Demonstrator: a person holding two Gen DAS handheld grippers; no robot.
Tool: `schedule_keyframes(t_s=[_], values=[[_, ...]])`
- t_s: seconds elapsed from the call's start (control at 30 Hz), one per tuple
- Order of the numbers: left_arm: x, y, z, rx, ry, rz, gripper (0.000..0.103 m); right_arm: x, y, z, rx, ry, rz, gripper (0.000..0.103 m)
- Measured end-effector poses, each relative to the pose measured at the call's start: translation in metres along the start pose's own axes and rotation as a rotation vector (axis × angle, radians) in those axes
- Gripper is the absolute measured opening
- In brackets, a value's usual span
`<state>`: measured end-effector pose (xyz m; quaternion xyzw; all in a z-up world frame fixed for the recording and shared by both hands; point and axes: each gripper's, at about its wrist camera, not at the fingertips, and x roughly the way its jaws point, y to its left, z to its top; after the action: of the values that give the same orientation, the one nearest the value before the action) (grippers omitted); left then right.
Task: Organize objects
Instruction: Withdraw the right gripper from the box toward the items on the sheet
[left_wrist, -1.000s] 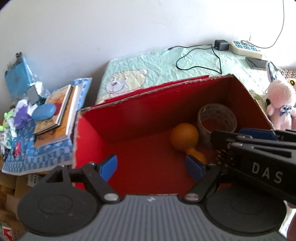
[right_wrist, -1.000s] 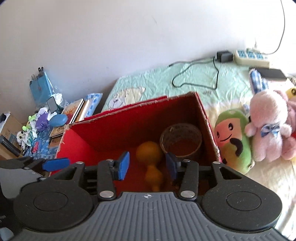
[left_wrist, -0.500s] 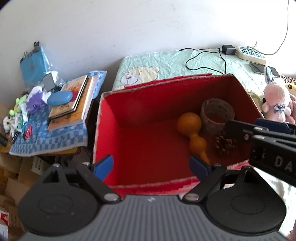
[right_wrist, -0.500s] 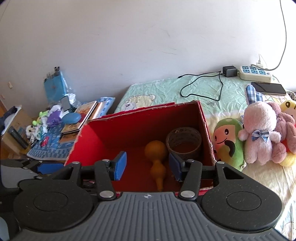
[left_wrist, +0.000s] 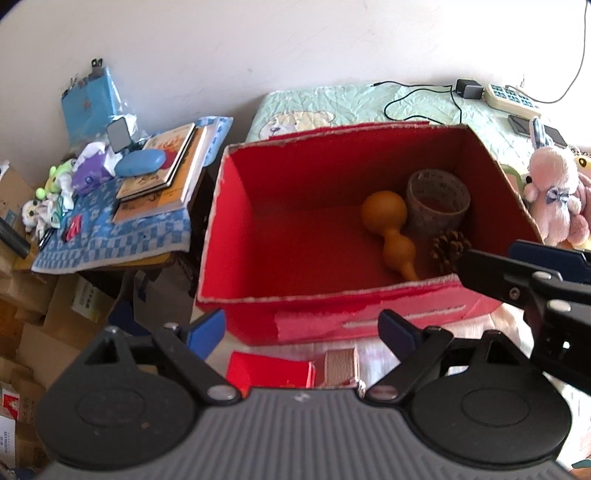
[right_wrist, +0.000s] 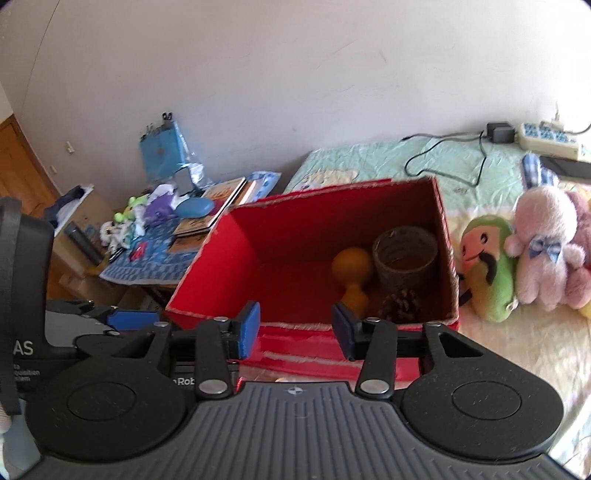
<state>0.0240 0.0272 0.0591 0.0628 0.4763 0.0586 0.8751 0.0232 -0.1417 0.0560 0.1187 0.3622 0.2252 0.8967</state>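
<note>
From your left wrist camera, the open red cardboard box (left_wrist: 295, 229) fills the middle of the frame. In its right half an orange gourd-shaped toy (left_wrist: 391, 236) lies on the floor of the box, touching a woven brown cylindrical basket (left_wrist: 437, 203) that stands in the upper right corner, with a brown pine cone (left_wrist: 448, 249) just below the basket. Your left gripper (left_wrist: 304, 332) sits at the lower edge with its blue-padded jaws spread wide and nothing between them; they have just been opening. Below the box, between those jaws, lie a small red carton (left_wrist: 269, 371) and a striped tan block (left_wrist: 341, 363). Your right gripper (left_wrist: 524, 266) juts in from the right edge.

From your right wrist camera, the same box (right_wrist: 229, 266) sits at centre, with gourd (right_wrist: 352, 269), basket (right_wrist: 404, 254) and pine cone (right_wrist: 400, 304) in its right half. The right gripper's (right_wrist: 295, 328) jaws stand partly apart (they have just been closing) and grip nothing. A green plush toy (right_wrist: 487, 266) and a pink plush rabbit (right_wrist: 543, 243) lie right of the box, the green one just beside its wall.
</note>
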Motion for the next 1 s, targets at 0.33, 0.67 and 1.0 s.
schedule_keyframes(t_s=[0.33,0.67,1.0], values=[[0.007,0.017,-0.03,-0.05,0.051,-0.017,0.091,0.011,-0.008,-0.026,0.034,0.116,0.065,0.038],[0.024,0.016,-0.053,-0.047,0.124,-0.004,0.086,0.032,-0.011,-0.046,0.069,0.23,0.108,0.03],[0.033,0.019,-0.06,-0.032,0.147,-0.008,0.084,0.046,-0.016,-0.059,0.121,0.31,0.111,0.029]])
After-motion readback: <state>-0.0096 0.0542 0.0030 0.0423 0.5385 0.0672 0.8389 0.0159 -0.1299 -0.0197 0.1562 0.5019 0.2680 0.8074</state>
